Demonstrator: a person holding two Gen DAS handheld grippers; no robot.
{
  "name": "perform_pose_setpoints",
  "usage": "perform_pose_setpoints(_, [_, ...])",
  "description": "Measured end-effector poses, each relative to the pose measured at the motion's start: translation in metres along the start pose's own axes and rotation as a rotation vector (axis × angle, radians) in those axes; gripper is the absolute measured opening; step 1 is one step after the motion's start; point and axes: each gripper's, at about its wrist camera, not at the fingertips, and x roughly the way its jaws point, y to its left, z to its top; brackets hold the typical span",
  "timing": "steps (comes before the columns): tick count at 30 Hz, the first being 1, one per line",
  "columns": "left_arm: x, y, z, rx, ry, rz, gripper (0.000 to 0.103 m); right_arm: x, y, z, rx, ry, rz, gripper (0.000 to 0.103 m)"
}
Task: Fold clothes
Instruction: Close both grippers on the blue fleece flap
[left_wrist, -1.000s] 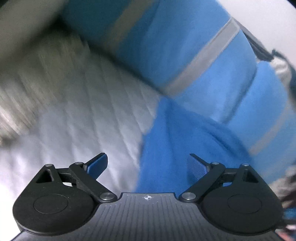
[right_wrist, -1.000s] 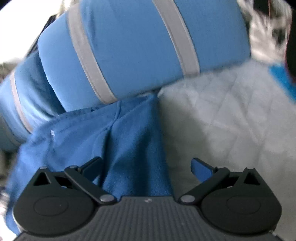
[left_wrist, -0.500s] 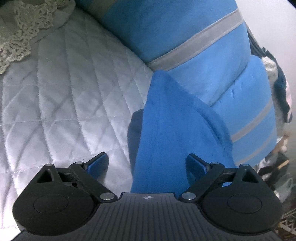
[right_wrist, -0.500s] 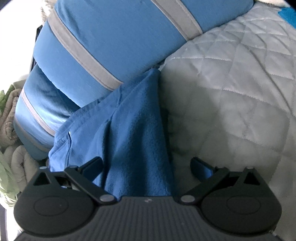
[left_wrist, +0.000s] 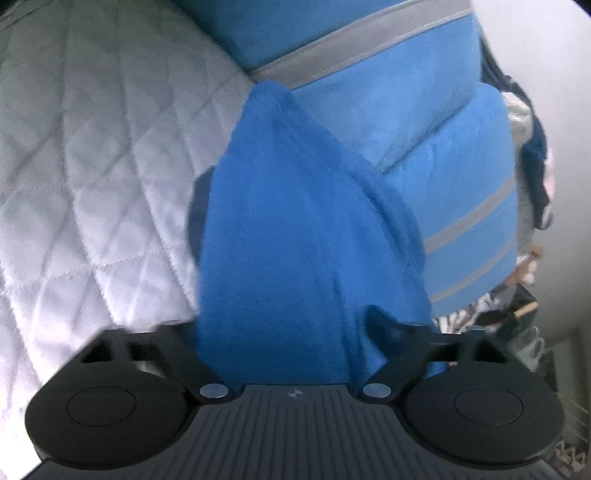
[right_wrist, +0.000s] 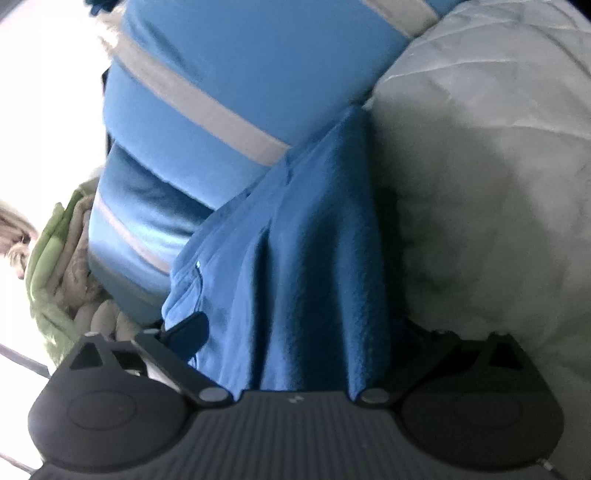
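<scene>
A blue fleece garment (left_wrist: 295, 229) hangs stretched between both grippers, its far end resting against a big blue pillow with grey stripes (left_wrist: 369, 74). In the left wrist view the cloth fills the space between the jaws of my left gripper (left_wrist: 291, 332); the fingertips are hidden in the fabric. In the right wrist view the same garment (right_wrist: 314, 240) runs into my right gripper (right_wrist: 295, 332); its left finger (right_wrist: 188, 328) shows beside the cloth, the right one is buried under it. Both grippers look closed on the garment.
A white quilted bedspread (left_wrist: 92, 166) lies under the garment, also seen in the right wrist view (right_wrist: 480, 166). The striped pillow (right_wrist: 240, 74) stands behind. A green and beige blanket pile (right_wrist: 62, 266) lies left of it. Cluttered items (left_wrist: 524, 295) sit beyond the pillow.
Both grippers, open around the garment before, have closed on it. The cloth now rises toward the cameras and covers the fingertips. Both views have moved closer to the pillow.
</scene>
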Motion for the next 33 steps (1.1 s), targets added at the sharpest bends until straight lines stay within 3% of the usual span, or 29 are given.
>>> perform_pose_setpoints(1, [-0.001, -0.004, -0.001, 0.015, -0.012, 0.016, 0.048, 0.001, 0.002, -0.001, -0.013, 0.001, -0.027, 0.075])
perform_pose_setpoints(2, [-0.003, -0.008, -0.002, 0.029, -0.025, 0.032, 0.036, 0.0, 0.003, -0.002, -0.008, -0.002, -0.053, 0.059])
perform_pose_setpoints(3, [-0.004, -0.011, -0.003, 0.044, -0.037, 0.049, 0.032, -0.001, 0.003, -0.003, 0.001, -0.007, -0.059, 0.056])
perform_pose_setpoints(5, [-0.007, -0.02, -0.005, 0.073, -0.062, 0.083, 0.027, -0.004, 0.006, -0.005, 0.01, -0.02, -0.045, 0.037])
perform_pose_setpoints(7, [-0.013, -0.033, -0.007, 0.103, -0.086, 0.129, 0.024, -0.007, 0.014, -0.007, -0.006, -0.036, -0.052, 0.031])
perform_pose_setpoints(18, [-0.075, -0.072, 0.002, 0.189, -0.253, 0.26, 0.017, -0.002, 0.069, -0.022, -0.082, -0.083, -0.03, 0.026])
perform_pose_setpoints(21, [-0.1, -0.067, 0.01, 0.16, -0.318, 0.278, 0.016, 0.011, 0.086, -0.033, -0.101, -0.066, -0.016, 0.026])
perform_pose_setpoints(25, [-0.126, -0.068, 0.011, 0.198, -0.41, 0.384, 0.016, 0.042, 0.111, -0.047, -0.11, -0.021, 0.005, 0.025])
perform_pose_setpoints(33, [-0.198, -0.066, 0.022, 0.183, -0.596, 0.455, 0.015, 0.108, 0.17, -0.078, -0.145, 0.088, 0.101, 0.024])
